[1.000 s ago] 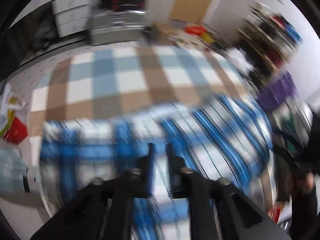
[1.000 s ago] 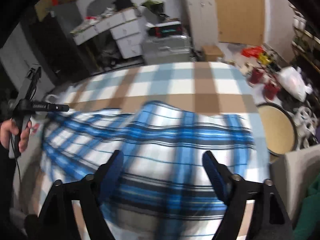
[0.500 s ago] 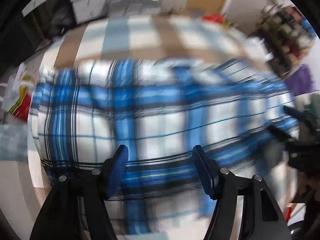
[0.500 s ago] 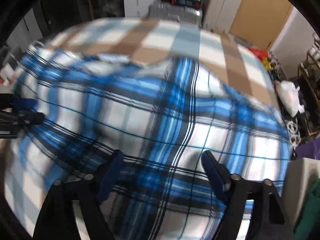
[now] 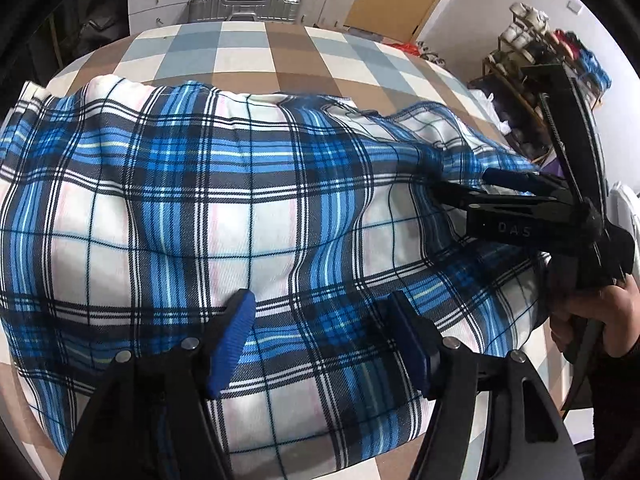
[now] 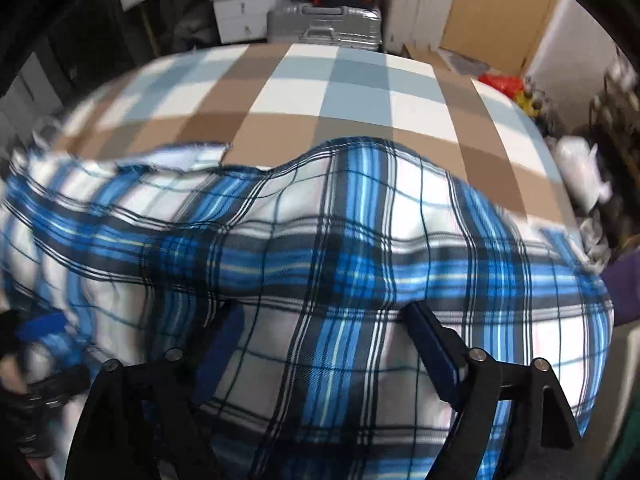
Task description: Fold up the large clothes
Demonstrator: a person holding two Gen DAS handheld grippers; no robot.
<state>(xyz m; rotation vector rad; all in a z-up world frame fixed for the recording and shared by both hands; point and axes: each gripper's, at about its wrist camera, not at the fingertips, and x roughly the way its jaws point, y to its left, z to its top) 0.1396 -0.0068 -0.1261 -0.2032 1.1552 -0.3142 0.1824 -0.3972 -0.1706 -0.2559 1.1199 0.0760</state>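
We held the left gripper [image 5: 322, 338] low over the plaid garment [image 5: 248, 208], its jaws spread wide with nothing between them but cloth lying flat beneath. The blue-and-white plaid filled the view ahead of those jaws, spread across the checked surface [image 5: 256, 64], and brown, grey and white squares showed beyond its far edge. Past the surface stood a silver suitcase [image 5: 244, 6]. To the right of our left jaws, the right gripper [image 5: 460, 190] reached in sideways, its tips at a bunched fold of the plaid; from this view we could not tell whether they had hold of it. The right hand [image 5: 592, 320] gripped its handle at the right edge.

From the right wrist, the right gripper [image 6: 320, 340] showed its jaws wide apart, the plaid garment [image 6: 360, 248] rumpled directly ahead and under them, nothing pinched between the blue pads [image 6: 430, 344]. Left of these jaws the picture was blurred. The checked surface [image 6: 340, 84] lay bare beyond the cloth, the silver suitcase [image 6: 324, 26] behind it.
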